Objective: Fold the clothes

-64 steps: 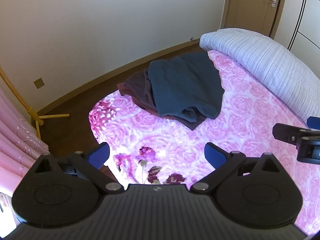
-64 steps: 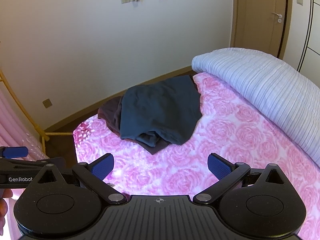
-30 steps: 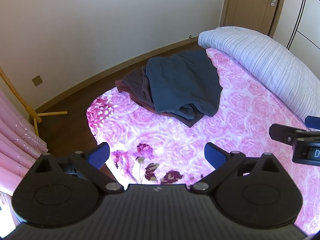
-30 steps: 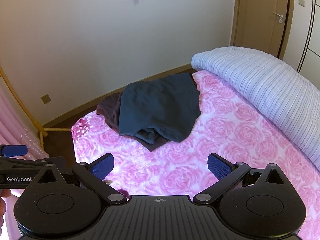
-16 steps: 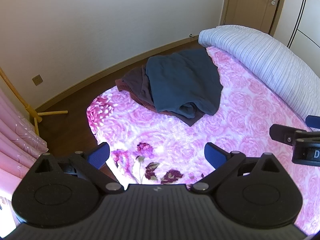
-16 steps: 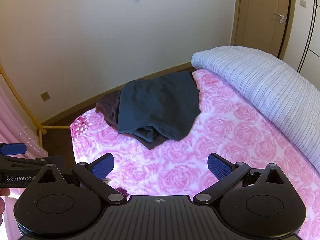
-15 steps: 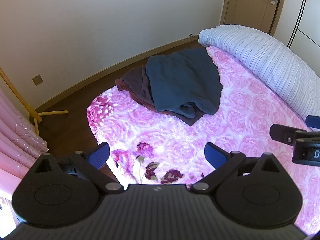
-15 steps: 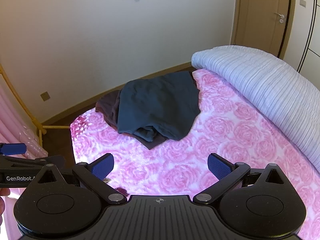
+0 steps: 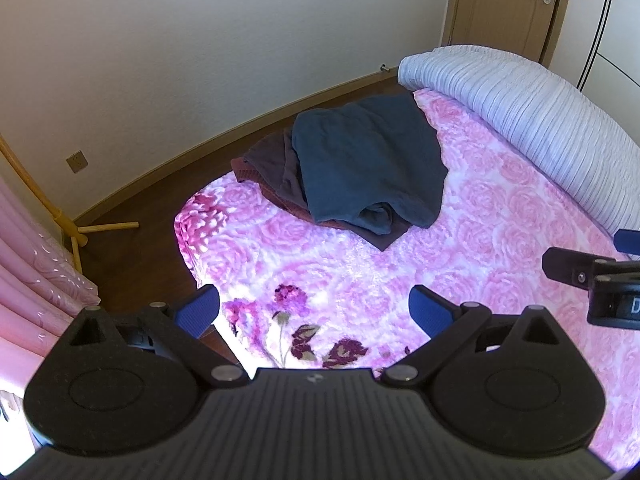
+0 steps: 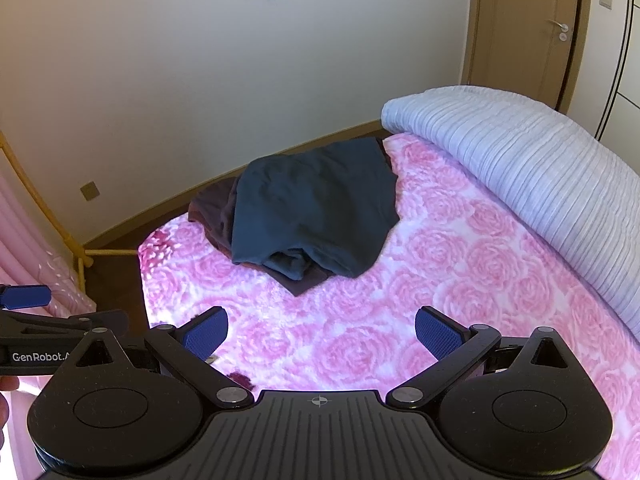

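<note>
Both grippers are just hanging over the bed with nothing in them. The left gripper (image 9: 314, 312) has its blue fingers (image 9: 200, 312) spread wide apart, over the near corner of the pink rose bedspread (image 9: 500, 216) where the darker purple flowers are printed. The right gripper (image 10: 322, 332) is the same deal, blue pads (image 10: 438, 334) wide apart and nothing between them, held a bit further in over the bedspread (image 10: 460, 264). Each one pokes into the edge of the other's view, so they're side by side and fairly close together.

The clothes are well ahead of both grippers, piled near the far edge of the bed by the wall. On top is a dark teal garment (image 9: 368, 164), crumpled, with a bunched fold at its near edge. Under it there's a dark brownish-purple garment (image 9: 272, 164) sticking out on the left side and at the near corner. There's a reddish edge under that too, can't tell if it's a separate piece.

To the right of the pile lies a rolled-up striped pale duvet (image 9: 520, 116) running along the bed. Pink curtains (image 9: 36, 272) on the far left, wooden door (image 9: 504, 4) in the back right corner.
</note>
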Available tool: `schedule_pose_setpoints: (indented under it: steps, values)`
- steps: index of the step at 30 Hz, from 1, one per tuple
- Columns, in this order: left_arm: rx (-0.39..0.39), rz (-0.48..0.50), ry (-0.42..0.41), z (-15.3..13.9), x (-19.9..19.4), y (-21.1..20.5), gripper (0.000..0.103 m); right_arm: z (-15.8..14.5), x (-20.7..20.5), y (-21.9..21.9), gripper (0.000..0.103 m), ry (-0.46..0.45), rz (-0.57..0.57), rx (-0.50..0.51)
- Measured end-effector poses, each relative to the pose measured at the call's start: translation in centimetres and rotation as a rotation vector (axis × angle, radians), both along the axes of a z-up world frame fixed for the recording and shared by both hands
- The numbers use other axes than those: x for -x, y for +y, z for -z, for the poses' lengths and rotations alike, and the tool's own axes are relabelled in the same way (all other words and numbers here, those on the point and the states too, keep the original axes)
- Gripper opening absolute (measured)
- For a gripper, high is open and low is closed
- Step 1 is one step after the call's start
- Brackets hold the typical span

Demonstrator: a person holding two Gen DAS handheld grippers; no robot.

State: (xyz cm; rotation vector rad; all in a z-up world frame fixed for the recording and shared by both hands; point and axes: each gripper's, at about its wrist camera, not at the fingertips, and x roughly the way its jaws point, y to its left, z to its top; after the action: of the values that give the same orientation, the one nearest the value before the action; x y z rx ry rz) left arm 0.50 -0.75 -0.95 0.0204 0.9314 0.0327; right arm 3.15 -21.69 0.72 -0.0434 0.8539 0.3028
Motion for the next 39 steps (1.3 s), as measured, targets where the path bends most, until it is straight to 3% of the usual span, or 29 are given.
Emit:
schedule_pose_setpoints:
  steps: [30, 36, 39]
  values:
    - [-0.03, -0.008, 0.006, 0.4, 0.2, -2.2, 0.1, 0.3, 0.2, -2.1, 0.102, 0.006, -0.019, 0.005]
    - [-0.055, 0.007, -0.008, 0.6, 0.5, -2.7, 0.1, -0.2, 0.2, -3.4, 0.102, -0.064, -0.054, 0.005]
    - [-0.097, 0.045, -0.038, 0.6, 0.6, -2.7, 0.1, -0.7, 0.5, -4.4, 0.102, -0.166, -0.066, 0.013]
